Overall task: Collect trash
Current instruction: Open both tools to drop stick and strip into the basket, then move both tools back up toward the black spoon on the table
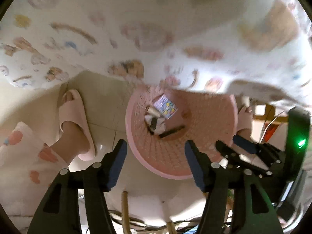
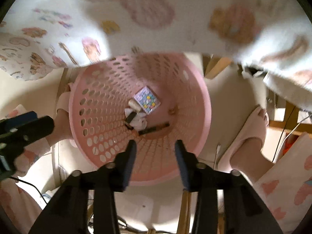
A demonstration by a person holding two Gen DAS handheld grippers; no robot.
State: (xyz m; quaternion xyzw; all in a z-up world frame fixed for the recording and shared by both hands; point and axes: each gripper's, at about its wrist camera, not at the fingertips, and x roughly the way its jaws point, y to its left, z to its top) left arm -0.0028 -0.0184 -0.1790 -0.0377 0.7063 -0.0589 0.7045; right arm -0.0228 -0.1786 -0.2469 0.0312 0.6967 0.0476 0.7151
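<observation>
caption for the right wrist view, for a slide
Open right gripper poised above a pink perforated basket already holding a patterned packet and other trash.

Pink basket [image 2: 109, 89] — trash [image 2: 136, 115] inside

Left gripper [image 1: 156, 154] and right gripper [image 2: 155, 152] both point downward, jaws spread apart (nothing held between them).

Printed white cloth [image 2: 175, 29] overhead, pink slippers [image 1: 75, 124] on pale floor tiles [image 1: 105, 97], wooden frame [image 2: 292, 120], black cable [image 2: 282, 136]
</observation>
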